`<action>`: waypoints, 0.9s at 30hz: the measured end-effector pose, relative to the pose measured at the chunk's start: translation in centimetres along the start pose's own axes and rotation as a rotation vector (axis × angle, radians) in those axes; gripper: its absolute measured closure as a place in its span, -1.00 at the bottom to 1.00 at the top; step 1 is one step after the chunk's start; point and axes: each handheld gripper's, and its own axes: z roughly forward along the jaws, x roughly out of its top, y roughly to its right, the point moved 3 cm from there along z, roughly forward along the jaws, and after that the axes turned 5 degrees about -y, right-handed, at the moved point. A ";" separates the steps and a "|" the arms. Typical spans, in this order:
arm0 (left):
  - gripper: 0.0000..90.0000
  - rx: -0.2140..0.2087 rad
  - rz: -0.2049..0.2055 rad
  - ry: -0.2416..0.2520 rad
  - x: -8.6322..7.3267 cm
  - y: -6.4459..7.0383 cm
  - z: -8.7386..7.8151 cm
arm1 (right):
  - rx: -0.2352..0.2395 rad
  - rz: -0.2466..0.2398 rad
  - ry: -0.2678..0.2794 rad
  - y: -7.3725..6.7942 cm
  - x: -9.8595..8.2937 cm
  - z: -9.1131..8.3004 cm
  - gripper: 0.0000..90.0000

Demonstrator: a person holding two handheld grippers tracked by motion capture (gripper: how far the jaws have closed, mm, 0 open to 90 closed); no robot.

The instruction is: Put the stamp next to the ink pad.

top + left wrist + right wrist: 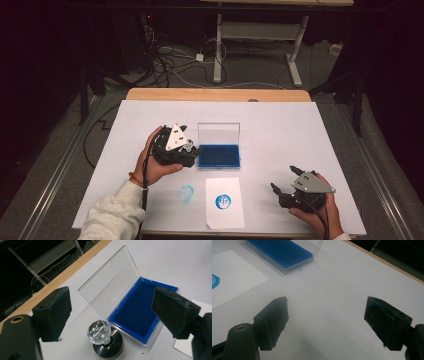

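A blue ink pad (218, 155) lies in a clear case with its lid (218, 133) standing open at the table's middle. In the left gripper view a stamp with a faceted clear knob (99, 332) on a dark round base (108, 347) stands upright on the table, right beside the ink pad (136, 312). My left gripper (112, 312) hangs open above it, one jaw on each side and neither touching. In the high view the left gripper (192, 150) sits at the pad's left edge. My right gripper (283, 178) is open at the front right, holding nothing (325, 320).
A white paper sheet (225, 212) with a round blue stamp print (223, 201) lies near the front edge. A faint blue smudge (186, 194) marks the white table cover to its left. The wooden table edge (215, 94) runs along the back.
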 end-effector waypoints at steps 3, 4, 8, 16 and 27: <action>-0.64 0.000 0.009 0.013 0.0 0.2 -0.5 | 0.001 0.000 -0.001 0.0 0.0 0.0 -0.56; -0.64 0.002 0.013 0.015 0.0 0.3 -0.6 | 0.001 0.001 -0.002 0.0 0.0 0.0 -0.56; -0.64 0.002 0.022 0.025 0.0 0.6 -1.1 | 0.000 0.000 0.003 0.0 0.0 0.0 -0.56; -0.64 -0.002 0.032 0.036 -0.1 1.3 -1.8 | 0.000 -0.006 0.008 -0.2 0.2 -0.1 -0.56; -0.64 0.023 0.050 0.046 -1.0 1.8 -3.1 | -0.005 -0.009 0.004 -0.4 0.3 -0.2 -0.56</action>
